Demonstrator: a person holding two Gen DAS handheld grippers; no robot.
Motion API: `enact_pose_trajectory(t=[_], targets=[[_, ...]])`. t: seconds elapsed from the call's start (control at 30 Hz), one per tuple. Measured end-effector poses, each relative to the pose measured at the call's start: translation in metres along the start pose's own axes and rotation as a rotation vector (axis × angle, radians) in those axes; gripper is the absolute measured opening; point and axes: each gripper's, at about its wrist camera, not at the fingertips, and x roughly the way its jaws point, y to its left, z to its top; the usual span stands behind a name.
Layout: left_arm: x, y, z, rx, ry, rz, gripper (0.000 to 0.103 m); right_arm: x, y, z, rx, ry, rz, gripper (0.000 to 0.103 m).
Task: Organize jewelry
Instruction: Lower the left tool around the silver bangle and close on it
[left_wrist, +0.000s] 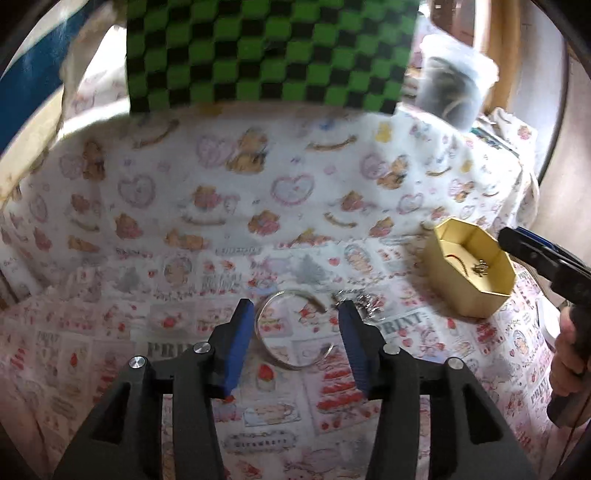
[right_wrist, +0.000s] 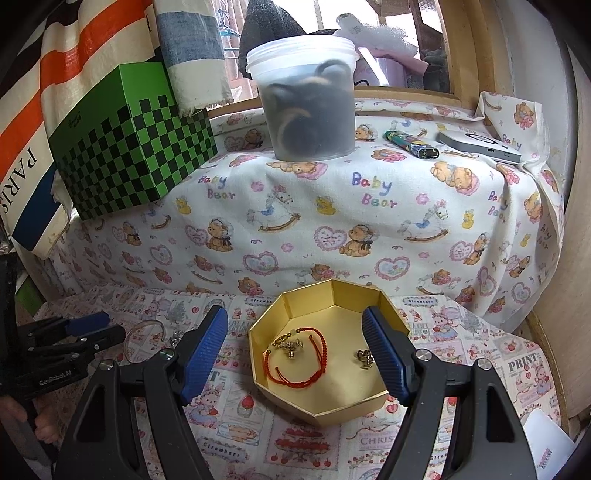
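Left wrist view: left claw (left_wrist: 295, 314) at lower centre, blue pads apart and gripping nothing; silver bangle (left_wrist: 293, 328) lies flat on the printed cloth (left_wrist: 184, 229) between the pads, touching neither as far as can be told. Small silver charm (left_wrist: 364, 301) just beside the right pad. Gold octagonal box (left_wrist: 476, 291) at right, uncovered; green checkered box (left_wrist: 273, 51) at top. Right wrist view: right claw (right_wrist: 295, 345) at bottom centre, spread wide, empty, pads either side of the gold octagonal box. Inside: red cord bracelet (right_wrist: 295, 360) at left, a small metal piece (right_wrist: 364, 357) at right. Bangle sits lower left beside the left claw. Plastic tub (right_wrist: 306, 99) at top centre.
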Motion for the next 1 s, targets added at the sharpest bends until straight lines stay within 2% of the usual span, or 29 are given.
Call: enact_pose_trajectory(t=[0.1,0.17,0.27,0.57,0.63,0.7,0.77,0.8,0.87,1.0], targets=[[0.012,0.011,-0.006,-0.032,0.056,-0.051,0.046,0.001,0.0,-0.001,-0.002,0.005,0.001,0.077],[0.017,0.009,-0.007,0.002,0.096,-0.048,0.046,0.001,0.001,0.0,-0.002,0.005,0.001,0.077],[0.022,0.007,-0.011,0.006,0.107,-0.042,0.047,0.0,0.001,0.0,0.001,0.002,0.0,0.077],[0.027,-0.003,-0.013,-0.043,0.169,-0.202,0.045,0.003,0.001,-0.001,0.004,0.018,0.001,0.077],[0.015,-0.008,-0.011,-0.012,0.118,-0.169,0.045,0.002,0.001,-0.001,0.001,0.016,0.002,0.077],[0.006,-0.016,-0.005,0.049,0.023,-0.082,0.048,0.001,0.001,0.0,0.004,0.013,0.004,0.077],[0.005,-0.021,0.0,0.094,-0.026,-0.038,0.06,0.001,-0.001,0.0,0.009,0.015,0.008,0.077],[0.008,-0.022,0.001,0.113,-0.034,-0.036,0.066,0.001,-0.001,0.0,0.014,0.018,0.012,0.077],[0.018,-0.024,0.002,0.142,-0.026,-0.033,0.066,0.002,-0.002,0.0,0.023,0.025,0.022,0.077],[0.04,-0.027,-0.004,0.207,0.052,-0.006,0.067,0.003,-0.002,0.0,0.022,0.029,0.024,0.077]])
